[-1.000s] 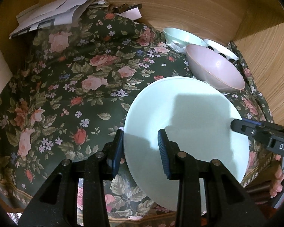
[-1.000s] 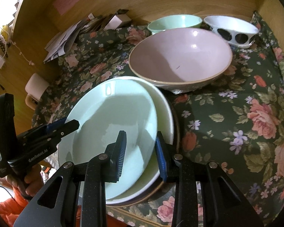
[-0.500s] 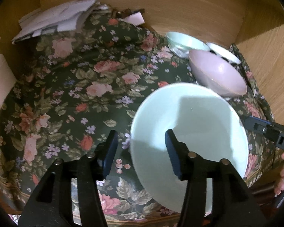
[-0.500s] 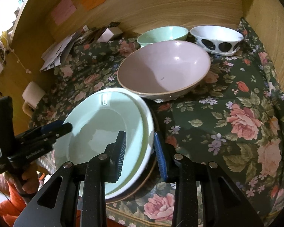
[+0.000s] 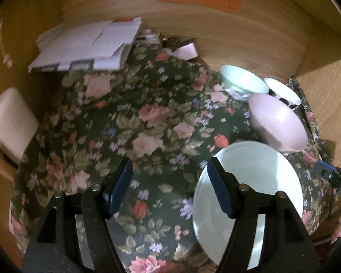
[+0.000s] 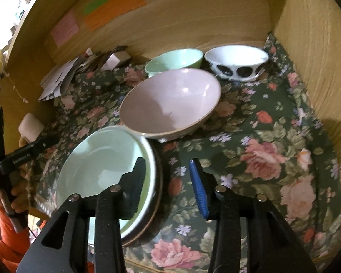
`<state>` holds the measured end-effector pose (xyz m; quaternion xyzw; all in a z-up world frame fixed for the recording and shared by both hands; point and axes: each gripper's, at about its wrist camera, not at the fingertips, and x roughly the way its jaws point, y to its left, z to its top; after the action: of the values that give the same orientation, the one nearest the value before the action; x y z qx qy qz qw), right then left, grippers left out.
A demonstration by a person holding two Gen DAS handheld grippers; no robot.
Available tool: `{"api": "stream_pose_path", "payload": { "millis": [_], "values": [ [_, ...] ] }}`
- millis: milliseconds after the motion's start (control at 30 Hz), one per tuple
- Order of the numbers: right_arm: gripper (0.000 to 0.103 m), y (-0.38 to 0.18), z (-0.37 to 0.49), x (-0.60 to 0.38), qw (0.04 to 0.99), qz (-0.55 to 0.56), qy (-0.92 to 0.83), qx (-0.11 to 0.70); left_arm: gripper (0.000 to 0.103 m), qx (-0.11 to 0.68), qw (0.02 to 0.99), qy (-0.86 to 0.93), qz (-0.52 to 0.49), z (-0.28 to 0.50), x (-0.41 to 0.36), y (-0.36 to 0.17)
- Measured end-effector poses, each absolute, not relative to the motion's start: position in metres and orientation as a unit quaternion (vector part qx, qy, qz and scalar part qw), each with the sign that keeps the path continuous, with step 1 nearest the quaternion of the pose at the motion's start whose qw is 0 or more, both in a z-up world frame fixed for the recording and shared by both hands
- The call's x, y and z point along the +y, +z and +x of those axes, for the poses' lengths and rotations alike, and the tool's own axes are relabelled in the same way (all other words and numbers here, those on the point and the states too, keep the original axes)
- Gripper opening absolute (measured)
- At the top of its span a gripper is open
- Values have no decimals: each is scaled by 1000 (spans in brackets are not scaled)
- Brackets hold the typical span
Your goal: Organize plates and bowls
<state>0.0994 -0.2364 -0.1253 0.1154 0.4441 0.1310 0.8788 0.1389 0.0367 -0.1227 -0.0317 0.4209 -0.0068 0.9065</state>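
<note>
A mint green plate (image 6: 102, 159) lies on top of a stack of plates (image 6: 151, 159) at the front of the floral cloth; it also shows in the left wrist view (image 5: 254, 179). Behind it sit a large pink bowl (image 6: 170, 102), a small mint bowl (image 6: 174, 62) and a white bowl with dark spots (image 6: 236, 62). My left gripper (image 5: 170, 186) is open and empty, just left of the plate. My right gripper (image 6: 168, 186) is open and empty over the stack's right edge.
The floral cloth (image 5: 125, 125) covers the shelf inside wooden walls (image 6: 307, 56). Papers (image 5: 88, 45) and a small box (image 5: 186, 50) lie at the back left. A white mug (image 5: 9, 125) stands at the left. Coloured sticky notes (image 6: 111, 9) are on the back wall.
Both grippers opened and let go of the mint plate, which now rests on the stack. Both grippers pulled back and up, the left one shifting left of the plate.
</note>
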Motion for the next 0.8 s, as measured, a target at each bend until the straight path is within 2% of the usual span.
{"api": "stream_pose_path", "payload": {
  "millis": [267,500,800],
  "values": [
    [54,-105,111,-250,899,109,107,410,73,407,911,-67,6,171,-6,-101],
    [55,-102,134,-256,907,100,97,397,73,424,899,-105,23,208,-46,-107],
    [55,-124,166,-263,898,108,94,416,73,457,879,-129,45,251,-79,-132]
  ]
}}
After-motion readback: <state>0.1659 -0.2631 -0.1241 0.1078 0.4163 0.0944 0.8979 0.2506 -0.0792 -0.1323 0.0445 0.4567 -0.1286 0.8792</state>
